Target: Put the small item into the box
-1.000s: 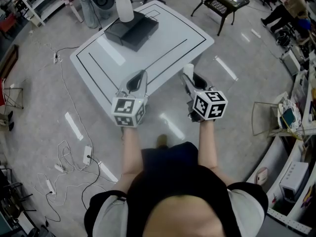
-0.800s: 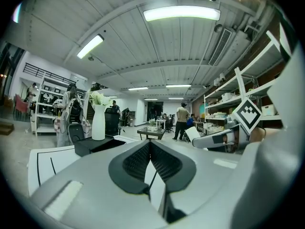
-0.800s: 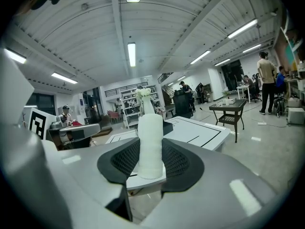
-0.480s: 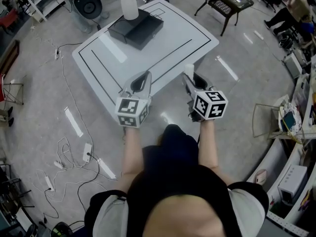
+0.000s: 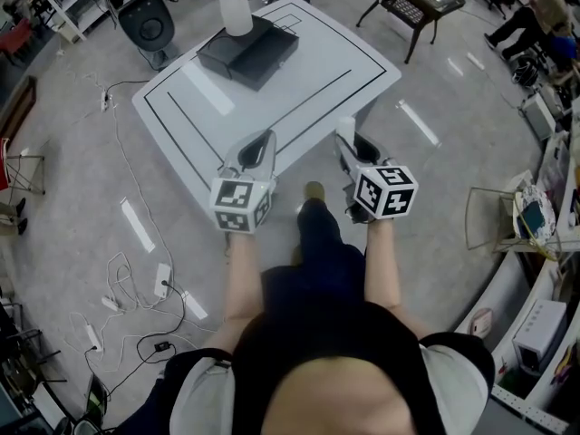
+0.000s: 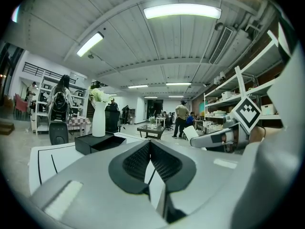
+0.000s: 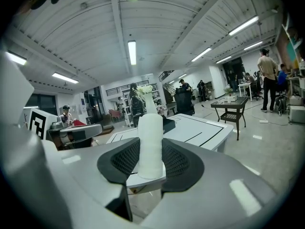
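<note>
**Small white item [image 7: 150, 144] held in right gripper [image 5: 347, 140], short of the table [image 5: 313, 66]**

Head view: both grippers hover over the floor at the table's near edge. The black box [image 5: 249, 53] sits at the table's far-left end, beside a vase [image 5: 236, 12].

Left gripper view: left gripper [image 6: 149, 144] jaws are pressed together, with nothing between them.

Right gripper view: the jaws clamp the item upright, just before the table's near edge.

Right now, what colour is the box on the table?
Black box, clearest in the head view.

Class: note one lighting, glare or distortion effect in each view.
Head view: lamp glare streaks the glossy floor; the white table bows at its edges. Left gripper view: black rounded corners, ceiling lamp blown out. Right gripper view: fisheye curves the ceiling; the white cylinder between the right tongs looks sharp.
</note>
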{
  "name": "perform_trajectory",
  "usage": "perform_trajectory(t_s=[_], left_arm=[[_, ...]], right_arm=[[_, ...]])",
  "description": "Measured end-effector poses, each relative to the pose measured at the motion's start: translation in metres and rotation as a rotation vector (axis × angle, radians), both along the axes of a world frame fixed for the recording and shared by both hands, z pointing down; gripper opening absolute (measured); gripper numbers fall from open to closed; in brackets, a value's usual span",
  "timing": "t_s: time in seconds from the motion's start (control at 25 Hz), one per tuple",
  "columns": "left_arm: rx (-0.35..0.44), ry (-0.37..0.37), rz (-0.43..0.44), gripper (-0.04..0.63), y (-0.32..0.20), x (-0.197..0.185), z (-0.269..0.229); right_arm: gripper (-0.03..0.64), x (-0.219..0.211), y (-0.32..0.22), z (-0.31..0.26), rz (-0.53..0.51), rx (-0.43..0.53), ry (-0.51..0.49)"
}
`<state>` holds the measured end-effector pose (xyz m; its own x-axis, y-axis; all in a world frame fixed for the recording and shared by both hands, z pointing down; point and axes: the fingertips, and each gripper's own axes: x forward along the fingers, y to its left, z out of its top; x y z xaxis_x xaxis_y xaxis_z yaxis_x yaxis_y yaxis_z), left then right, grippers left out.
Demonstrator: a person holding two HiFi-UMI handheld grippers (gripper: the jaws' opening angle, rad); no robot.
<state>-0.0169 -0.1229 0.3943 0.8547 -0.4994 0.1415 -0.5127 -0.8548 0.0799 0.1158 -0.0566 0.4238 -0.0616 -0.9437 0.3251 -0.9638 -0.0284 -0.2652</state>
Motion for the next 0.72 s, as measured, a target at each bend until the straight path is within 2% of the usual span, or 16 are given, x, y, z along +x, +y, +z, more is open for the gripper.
perform_trajectory(t_s=[0.32, 0.72], left_arm=[[0.001, -0.001, 0.011, 0.011, -0.012, 0.021, 0.001], [-0.011, 0.005, -0.052, 0.011, -0.055, 0.039, 0.005]], right_arm=[[0.143, 0.021, -0.012, 0.000, 0.016, -0.001, 0.010], [0.143, 0.048, -0.052, 0.002, -0.022, -0.004, 0.010]])
